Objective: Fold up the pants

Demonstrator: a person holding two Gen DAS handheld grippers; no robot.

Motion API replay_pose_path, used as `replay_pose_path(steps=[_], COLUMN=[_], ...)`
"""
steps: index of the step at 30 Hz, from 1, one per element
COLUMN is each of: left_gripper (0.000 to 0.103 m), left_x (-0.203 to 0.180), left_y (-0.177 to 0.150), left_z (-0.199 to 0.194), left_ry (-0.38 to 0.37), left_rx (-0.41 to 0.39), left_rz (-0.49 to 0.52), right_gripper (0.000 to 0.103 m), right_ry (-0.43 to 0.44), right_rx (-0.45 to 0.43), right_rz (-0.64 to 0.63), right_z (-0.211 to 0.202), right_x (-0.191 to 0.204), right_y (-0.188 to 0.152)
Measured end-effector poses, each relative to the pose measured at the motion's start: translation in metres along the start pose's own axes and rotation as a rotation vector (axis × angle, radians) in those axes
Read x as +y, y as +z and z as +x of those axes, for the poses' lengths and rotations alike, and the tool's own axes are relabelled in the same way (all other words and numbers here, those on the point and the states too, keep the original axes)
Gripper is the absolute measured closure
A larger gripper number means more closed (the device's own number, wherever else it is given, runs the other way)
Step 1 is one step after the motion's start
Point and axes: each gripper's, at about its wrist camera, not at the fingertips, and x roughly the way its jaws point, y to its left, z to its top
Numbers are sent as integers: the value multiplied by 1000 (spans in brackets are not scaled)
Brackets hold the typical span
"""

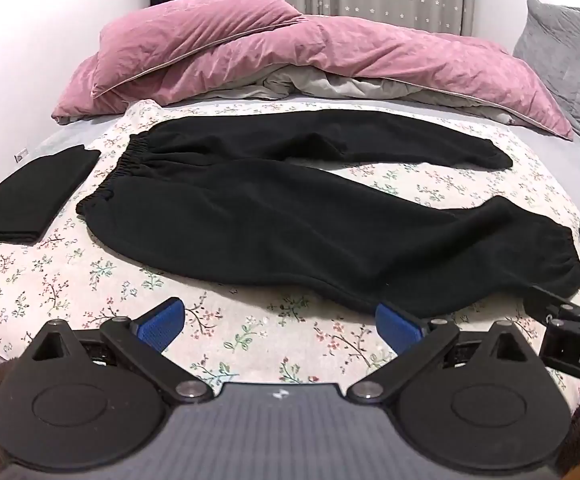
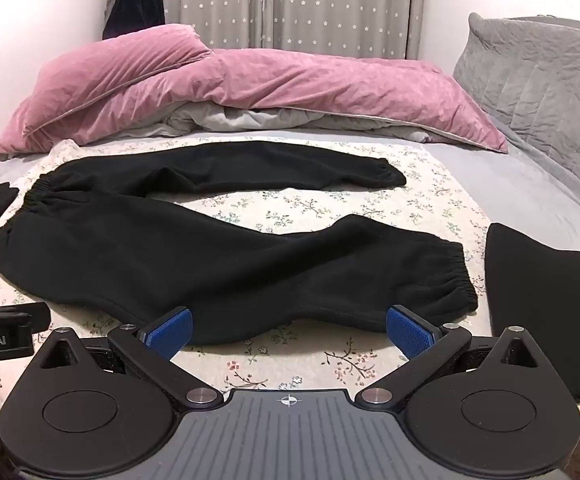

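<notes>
Black pants (image 1: 273, 216) lie spread flat on a floral sheet (image 1: 249, 332), waistband to the left, both legs running right and apart, cuffs at the right. They also show in the right wrist view (image 2: 193, 252). My left gripper (image 1: 279, 326) is open and empty, just short of the near leg's front edge. My right gripper (image 2: 287, 330) is open and empty, its blue pads (image 2: 406, 330) at the near leg's front hem, close to the cuff (image 2: 454, 280).
A folded black garment (image 1: 29, 196) lies left of the pants. Another black piece (image 2: 542, 304) lies at the right. A pink duvet (image 2: 225, 88) and grey pillow (image 2: 542, 92) are heaped at the back. The other gripper's body (image 1: 570, 340) shows at the left view's right edge.
</notes>
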Motion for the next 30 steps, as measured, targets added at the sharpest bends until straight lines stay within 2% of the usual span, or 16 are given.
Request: replay_pose_path(steps=[12,30], left_gripper=[0,0], left_x=[-10,-10], left_y=[-3,-2], left_z=[-10,-7], left_ry=[-6,-28], left_rx=[-5,18], left_rz=[20,13], right_gripper=[0,0], right_ry=[-3,3], right_rx=[-11,-14], right_rz=[37,29], right_z=[-11,-11], right_x=[-17,-14], right_y=[-5,-9])
